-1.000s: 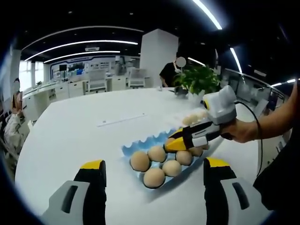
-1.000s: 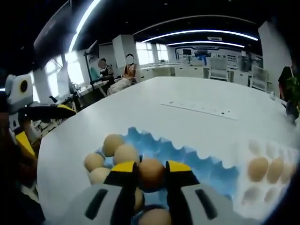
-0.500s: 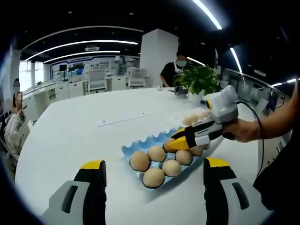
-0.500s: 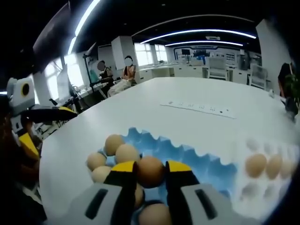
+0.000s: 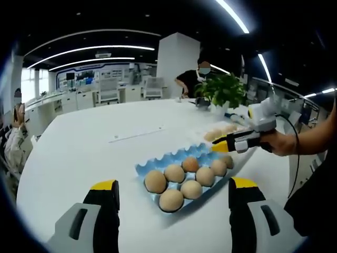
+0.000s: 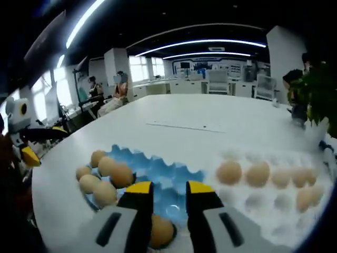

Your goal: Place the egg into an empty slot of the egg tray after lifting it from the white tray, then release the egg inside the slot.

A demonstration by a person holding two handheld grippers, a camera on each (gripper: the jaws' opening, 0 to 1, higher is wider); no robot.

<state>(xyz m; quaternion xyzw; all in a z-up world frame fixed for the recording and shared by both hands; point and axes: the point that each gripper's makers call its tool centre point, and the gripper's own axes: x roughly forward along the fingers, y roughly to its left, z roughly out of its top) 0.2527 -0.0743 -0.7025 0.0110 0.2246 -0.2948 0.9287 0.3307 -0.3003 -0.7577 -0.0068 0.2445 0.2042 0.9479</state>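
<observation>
Reaching next: right gripper [image 6: 164, 191], jaws parted and holding nothing, hangs over the blue egg tray [image 6: 158, 171].
Placed egg [image 5: 190, 164]: sits in a slot with five others.
Next eggs [image 6: 229, 172]: in the white tray [image 6: 274, 203], right of and beyond those jaws.
Left gripper [image 5: 171, 194]: jaws spread wide, empty, farther off.

egg tray [image 5: 158, 167]: blue, thin moulded plastic, slight gloss
eggs [image 5: 156, 181]: brown shell, matt, smooth
white tray [image 6: 274, 203]: moulded plastic w/ soft sheen
table [image 5: 84, 158]: white top, smooth, semi-gloss
right gripper [image 6: 164, 197]: grey hard plastic, yellow tips, matt
plant [image 5: 224, 88]: leaves look glossy green
</observation>
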